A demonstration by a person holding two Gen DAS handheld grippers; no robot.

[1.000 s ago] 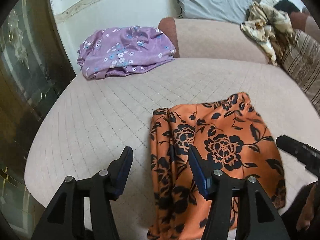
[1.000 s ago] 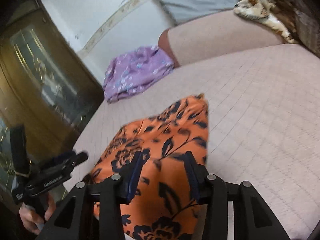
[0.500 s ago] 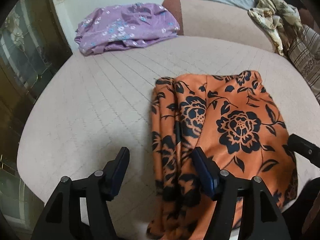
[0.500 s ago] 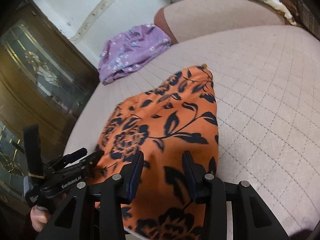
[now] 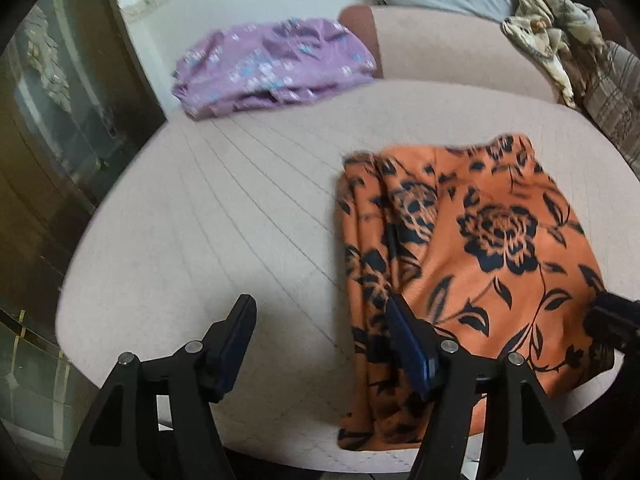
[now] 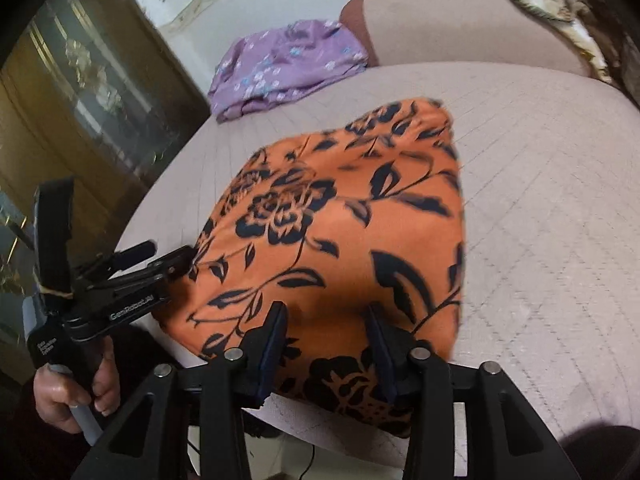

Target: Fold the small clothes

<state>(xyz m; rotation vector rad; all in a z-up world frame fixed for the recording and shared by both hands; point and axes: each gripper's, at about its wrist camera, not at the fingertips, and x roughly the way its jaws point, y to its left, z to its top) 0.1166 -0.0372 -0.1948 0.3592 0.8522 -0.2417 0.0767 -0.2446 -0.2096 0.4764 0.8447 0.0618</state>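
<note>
The left gripper (image 5: 320,322) has its fingers (image 5: 408,332) spread wide with nothing between them; the right-hand finger hangs over the near left edge of the orange cloth (image 5: 460,264), the other over bare cushion (image 5: 208,220). Whether that finger touches the fabric cannot be told. The right gripper (image 6: 326,326) is also parted, less widely, its fingers (image 6: 380,336) poised over the near hem with nothing gripped.

The orange cloth, printed with black flowers, lies folded on the quilted cushion, its near edge spilling over the cushion's front lip. Its left side is bunched in long ridges; the rest lies fairly flat. In the right wrist view the left gripper (image 6: 132,276) sits at the cloth's left edge, held in the person's hand (image 6: 76,390).

A purple cloth (image 5: 276,64) sits well apart at the cushion's far left corner. A patterned throw (image 5: 548,40) drapes over the backrest to the right.

Risks, as I judge them: the overhanging hem could slip off the cushion if either gripper drags the cloth nearer. The bunched left side may be pinched several layers deep, so a fold would lift crooked. The fabric looks thin and slippery, so a shallow pinch at the hem may lose it mid-fold.
</note>
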